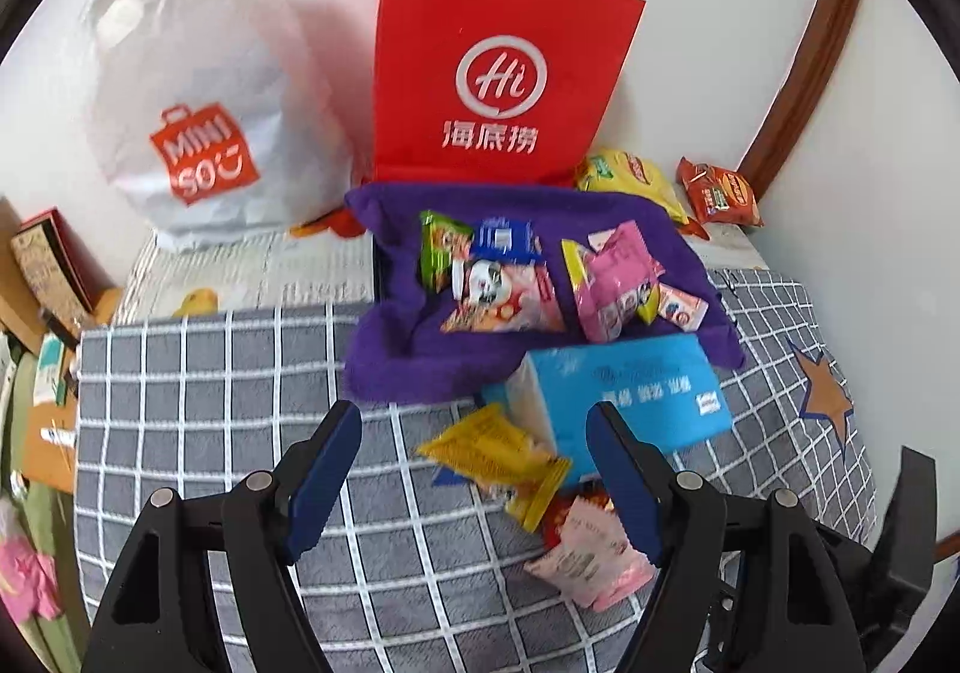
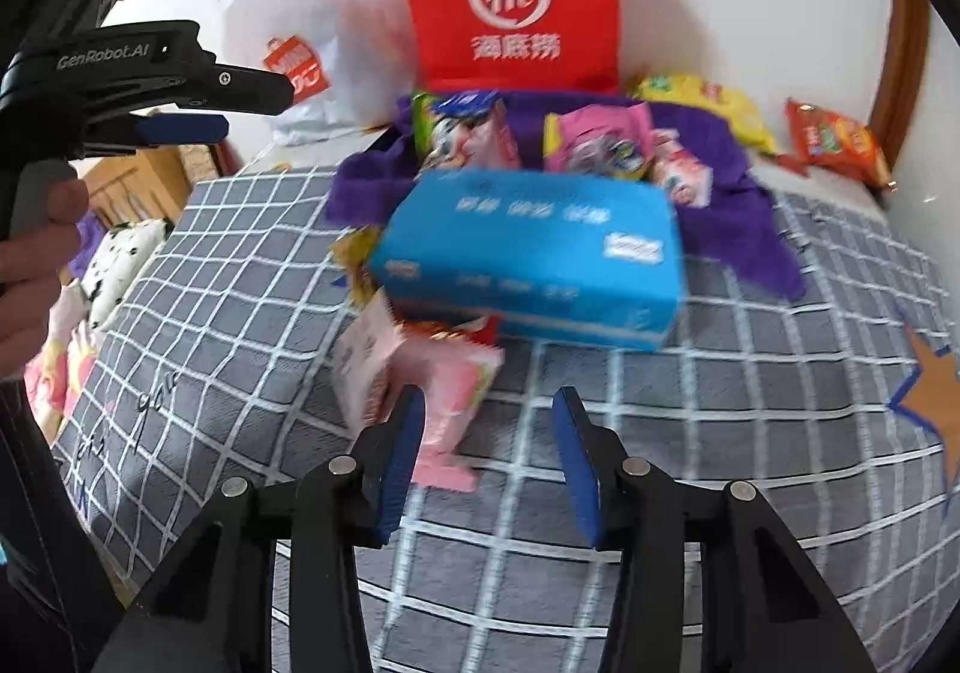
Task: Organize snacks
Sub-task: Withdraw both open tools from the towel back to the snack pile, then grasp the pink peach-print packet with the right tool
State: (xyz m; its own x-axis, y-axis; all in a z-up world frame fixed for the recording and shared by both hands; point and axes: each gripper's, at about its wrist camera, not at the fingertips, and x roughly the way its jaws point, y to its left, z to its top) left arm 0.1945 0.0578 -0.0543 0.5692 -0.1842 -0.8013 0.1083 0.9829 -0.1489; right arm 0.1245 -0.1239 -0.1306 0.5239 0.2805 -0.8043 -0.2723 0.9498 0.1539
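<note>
Left wrist view. Jaws of the left gripper spread wide, nothing pinched; a yellow packet lies on the checked bedcover between them, lower centre, untouched as far as can be seen. Just right of it a pink packet, with something red tucked under it. Blue tissue pack rests partly on the yellow packet's far end. Centre frame: purple cloth carrying the sorted snacks, two loose clusters, about seven packets, overlap makes the count unsure. Upper right, beside the cloth: one large yellow bag, one orange packet. Behind: one red paper bag, one white plastic bag.

Risk: closing on the yellow packet while the tissue pack weighs on it could drag the pack or tear the foil seam.

Right wrist view, blurred. Jaws of the right gripper parted narrower, empty; left pad stands just in front of the pink packet, contact cannot be told. Tissue pack centre. Left gripper at upper left, held by a hand.

Risk: the pink packet sits left of the gap, so closing here could nip only a corner and it would slip. Both grippers work the same small pile; they could knock together.
</note>
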